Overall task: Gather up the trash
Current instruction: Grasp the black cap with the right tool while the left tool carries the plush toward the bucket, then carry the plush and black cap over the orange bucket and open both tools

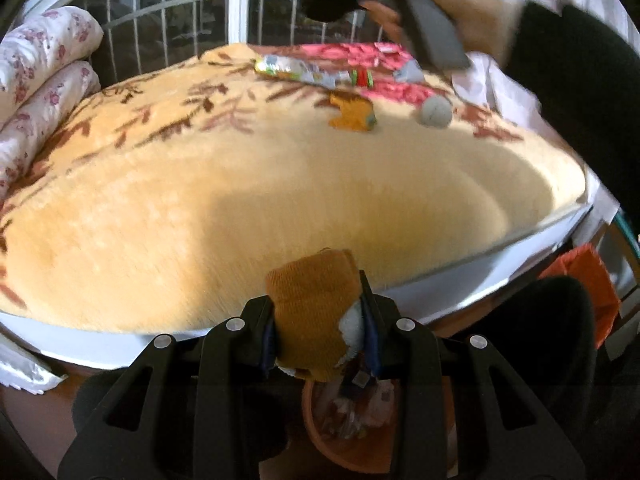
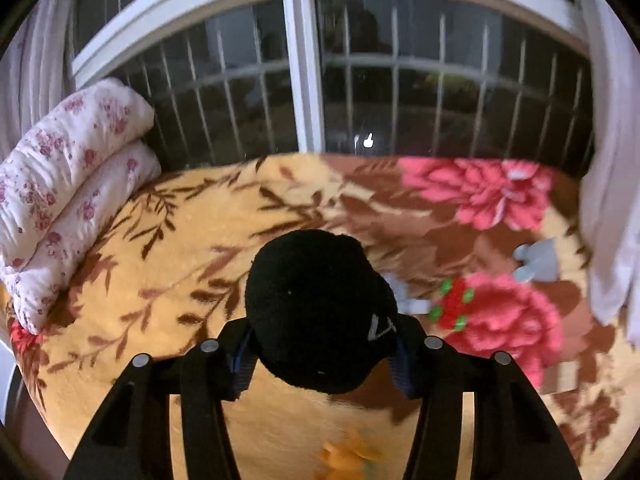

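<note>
An orange sock point(image 1: 314, 312) sits clamped in my left gripper point(image 1: 318, 320), right above the bin point(image 1: 344, 440) (some scraps already inside). My right gripper point(image 2: 320, 344) grips a black sock point(image 2: 316, 312). Ahead of my left gripper, a wrapper point(image 1: 296, 70) and grey ball point(image 1: 436, 112) remain on the blanket point(image 1: 200, 184).

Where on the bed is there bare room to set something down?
The plain yellow blanket is free from the near bed edge up to the orange sock, and left toward the floral quilt. The far right is crowded: wrapper, grey ball, scraps on the pink flowers.
</note>
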`<state>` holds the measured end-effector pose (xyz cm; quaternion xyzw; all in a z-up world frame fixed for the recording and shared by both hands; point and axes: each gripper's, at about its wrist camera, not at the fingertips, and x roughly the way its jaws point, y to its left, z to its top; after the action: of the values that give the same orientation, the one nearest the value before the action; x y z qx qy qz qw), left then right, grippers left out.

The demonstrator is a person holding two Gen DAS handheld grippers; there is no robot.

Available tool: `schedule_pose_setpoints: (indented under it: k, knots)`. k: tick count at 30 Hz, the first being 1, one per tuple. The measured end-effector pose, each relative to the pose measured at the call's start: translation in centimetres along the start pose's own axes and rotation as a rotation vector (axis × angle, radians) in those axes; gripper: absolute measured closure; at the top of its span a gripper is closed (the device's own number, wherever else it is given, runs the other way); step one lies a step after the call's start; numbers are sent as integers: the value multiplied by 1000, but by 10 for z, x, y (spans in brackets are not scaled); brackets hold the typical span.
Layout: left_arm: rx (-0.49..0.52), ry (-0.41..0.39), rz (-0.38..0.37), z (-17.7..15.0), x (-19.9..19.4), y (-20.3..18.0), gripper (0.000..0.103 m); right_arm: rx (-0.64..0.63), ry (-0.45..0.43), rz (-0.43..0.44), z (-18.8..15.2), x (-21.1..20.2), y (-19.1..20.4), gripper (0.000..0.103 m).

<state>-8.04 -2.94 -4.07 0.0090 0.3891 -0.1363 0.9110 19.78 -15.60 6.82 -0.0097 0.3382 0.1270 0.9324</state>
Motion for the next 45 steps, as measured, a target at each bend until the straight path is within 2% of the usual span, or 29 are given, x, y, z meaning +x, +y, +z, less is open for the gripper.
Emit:
schedule_pose_setpoints:
  k: [7,12,15,18,22,26,30,33,39,45]
  knots:
    - [-24,-64,62,44,-7,17,70,-17,-30,-49,-37,-34,-27,50]
    - [-94,-116,134,106,4,46,70,46,-29,-74,-65,-53,-58,50]
    - [-134,-132,203,133,11,62,70,59,-45,-89,-81,-68,-71,50]
    - [-137,-139,280,147,17,68,70,49,-55,-104,-95,-81,-76,50]
    - [-124,-135,268,138,13,60,70,56,-56,-94,-120,-103,-81,50]
    - [-73,-120,301,125,19,43,70,41,-65,-99,-145,-123,-79,50]
    - [-91,-108,259,114,16,39,70,46,-72,-80,-172,-146,-78,50]
    - [-63,-111,257,101,10,29,70,47,-70,-68,-198,-165,-76,49]
    - [3,-69,183,57,-4,2,70,40,-47,-65,-242,-188,-66,49]
    - [85,5,98,3,-13,-23,70,121,23,52,-297,-202,-61,49]
